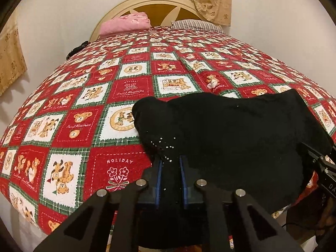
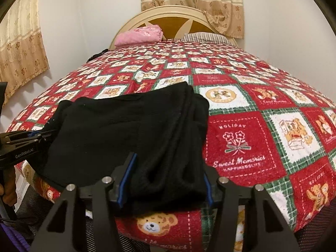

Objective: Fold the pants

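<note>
Both tools at the near edge of the bed, black pants bunched between them.

Closest in, the left tool [image 1: 170,163] has its blue-lined fingers drawn narrow with a pinch of the studded left corner of the pants [image 1: 226,138] between them, so it is grasping the fabric. The right tool [image 2: 166,180] stands spread wide, released, its fingers either side of the thick rolled edge of the pants [image 2: 130,134] at the right end. The garment lies folded in a dark heap on the bed's near edge, over the red teddy-bear blanket [image 1: 88,96]. Farther back, a pink folded cloth [image 1: 126,24] and a striped pillow [image 1: 195,24] sit against the cream headboard [image 1: 151,2], beige curtains [image 2: 193,2] hanging behind.
</note>
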